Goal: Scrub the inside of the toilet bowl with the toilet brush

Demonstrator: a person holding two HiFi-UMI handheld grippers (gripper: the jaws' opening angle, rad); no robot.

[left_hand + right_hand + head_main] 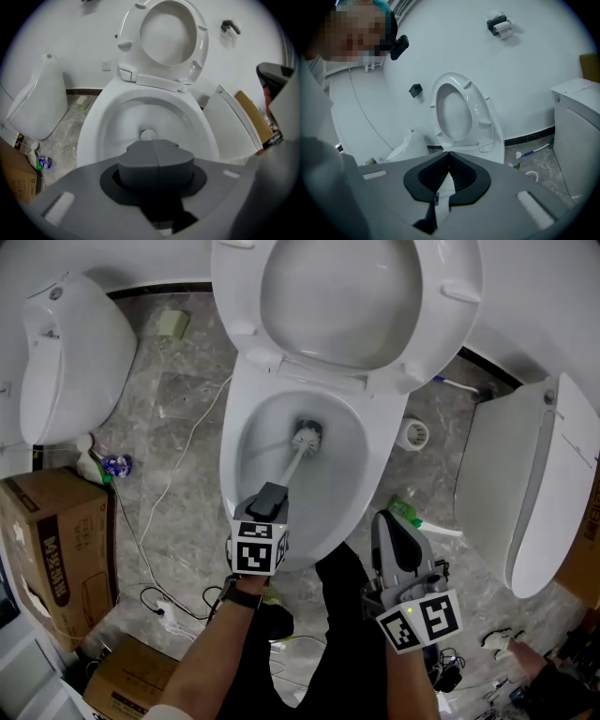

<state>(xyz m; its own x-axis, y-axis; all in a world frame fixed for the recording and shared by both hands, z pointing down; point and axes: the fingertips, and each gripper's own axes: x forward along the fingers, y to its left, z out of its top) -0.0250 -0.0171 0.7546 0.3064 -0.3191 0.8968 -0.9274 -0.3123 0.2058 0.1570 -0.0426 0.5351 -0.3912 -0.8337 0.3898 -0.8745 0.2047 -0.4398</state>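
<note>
Note the toilet brush (pixel 302 441) standing head-down in the toilet bowl (pixel 234 442), bristles at the drain throat in the bowl's middle, handle slanting back toward the front rim. Read the left tongs (pixel 271 495) as clamped shut on the upper end of that handle. Read the right tongs (pixel 384 521) as closed tip to tip on nothing, idle beside the bowl's front right edge. Treat the brush as light, with a thin, stiff, probably plastic handle and springy bristles. Expect some flex under side load and a slick shaft once wet. Grip high on the handle, well clear of the bristles, firmly enough to stop it turning between the pads. Expect glazed ceramic: hard, smooth, slippery, tolerant of firm scrubbing but not of knocks from the tongs. Allow for the raised seat (pixel 342 296) behind the bowl. Mind the stone-patterned floor (pixel 178 418): loose cable (pixel 173 474) left of the bowl, cardboard boxes (pixel 56 540) at the left edge, another toilet unit (pixel 525 484) close on the right, little room to swing.
</note>
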